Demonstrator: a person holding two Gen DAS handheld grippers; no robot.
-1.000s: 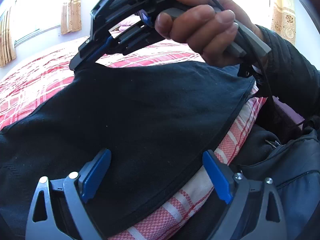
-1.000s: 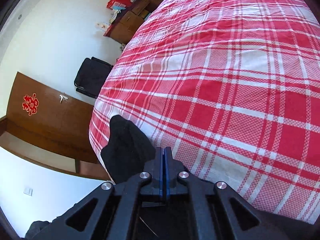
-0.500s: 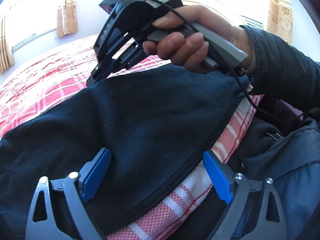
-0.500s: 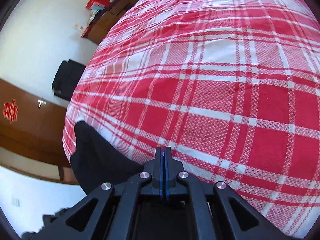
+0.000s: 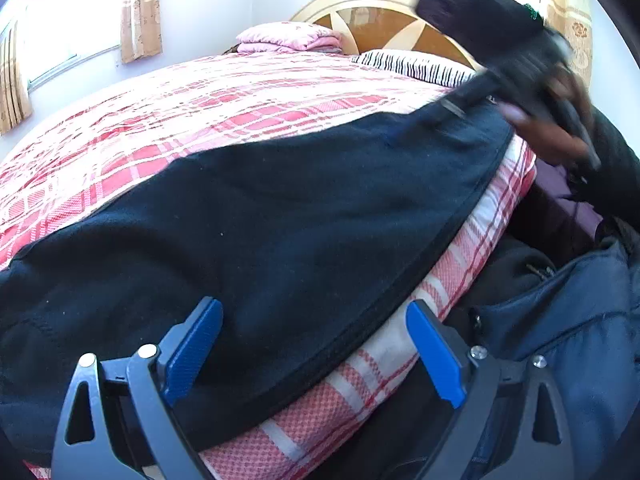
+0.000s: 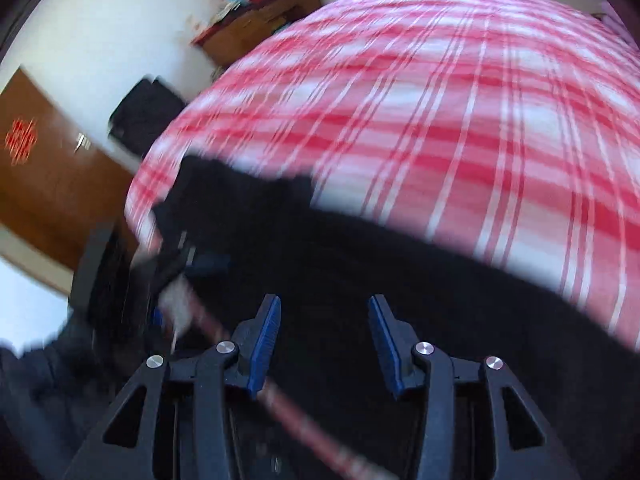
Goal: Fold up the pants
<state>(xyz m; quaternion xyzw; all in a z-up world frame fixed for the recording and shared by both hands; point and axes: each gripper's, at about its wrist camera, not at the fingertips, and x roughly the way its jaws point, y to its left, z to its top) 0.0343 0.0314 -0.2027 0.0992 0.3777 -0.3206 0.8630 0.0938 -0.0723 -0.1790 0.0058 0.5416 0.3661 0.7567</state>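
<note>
While the pants [image 5: 280, 216] lie flat, both grippers [image 6: 324, 340] hover open above.

Daylight entered through the curtained window [image 5: 60, 28] at upper left, overexposing its panes. The left wrist view was sharp except for the smeared hand [image 5: 552, 128] at upper right. The right wrist view was motion-blurred throughout, streaking the plaid bedspread [image 6: 460, 120]. Fisheye curvature and dark vignetting marked the corners.
</note>
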